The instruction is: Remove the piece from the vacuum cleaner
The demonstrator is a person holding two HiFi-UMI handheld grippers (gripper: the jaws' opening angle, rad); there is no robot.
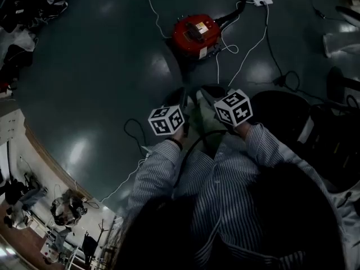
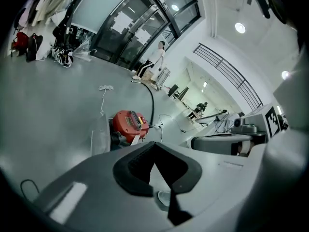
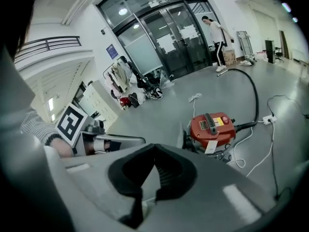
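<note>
A red vacuum cleaner (image 1: 195, 32) stands on the dark floor ahead of me, also in the left gripper view (image 2: 128, 123) and the right gripper view (image 3: 211, 128). A pale, thin upright piece (image 2: 99, 138) (image 3: 180, 135) stands against the side of the vacuum cleaner that faces me. My left gripper (image 1: 179, 99) (image 2: 155, 164) and right gripper (image 1: 214, 93) (image 3: 154, 167) are held side by side close to my body, well short of the vacuum. Both point toward it with jaws closed together and nothing between them.
A black hose (image 1: 235, 13) runs from the vacuum to the back. White cables (image 1: 247, 52) and a power strip (image 1: 262, 0) lie to its right, and a black cable (image 1: 135, 131) lies at my left. Dark bags and gear (image 1: 292, 117) crowd the right side. A person (image 3: 216, 30) stands by the glass doors.
</note>
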